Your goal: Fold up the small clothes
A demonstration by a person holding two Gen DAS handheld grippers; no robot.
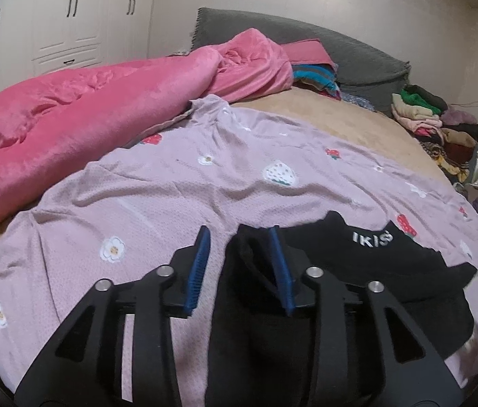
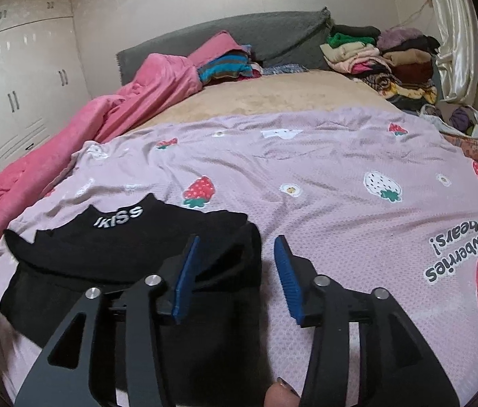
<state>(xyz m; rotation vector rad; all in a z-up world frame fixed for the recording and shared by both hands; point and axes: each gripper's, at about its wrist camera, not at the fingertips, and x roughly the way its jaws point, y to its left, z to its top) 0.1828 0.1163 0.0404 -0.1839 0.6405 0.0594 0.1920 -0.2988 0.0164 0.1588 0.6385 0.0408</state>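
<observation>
A small black garment (image 1: 357, 264) with white lettering lies on a pink strawberry-print sheet (image 1: 171, 183) on the bed. My left gripper (image 1: 240, 234) is open over the garment's left edge, with a fold of black cloth between the blue pads. In the right wrist view the same black garment (image 2: 110, 251) lies at lower left on the sheet (image 2: 323, 183). My right gripper (image 2: 237, 242) is open over the garment's right edge, the cloth lying between the pads. Neither gripper has closed on it.
A bright pink duvet (image 1: 79, 118) is bunched along the left of the bed. A grey headboard cushion (image 2: 239, 37) stands at the back. Piles of folded clothes (image 2: 384, 61) sit at the back right. White wardrobes (image 1: 52, 27) line the left wall.
</observation>
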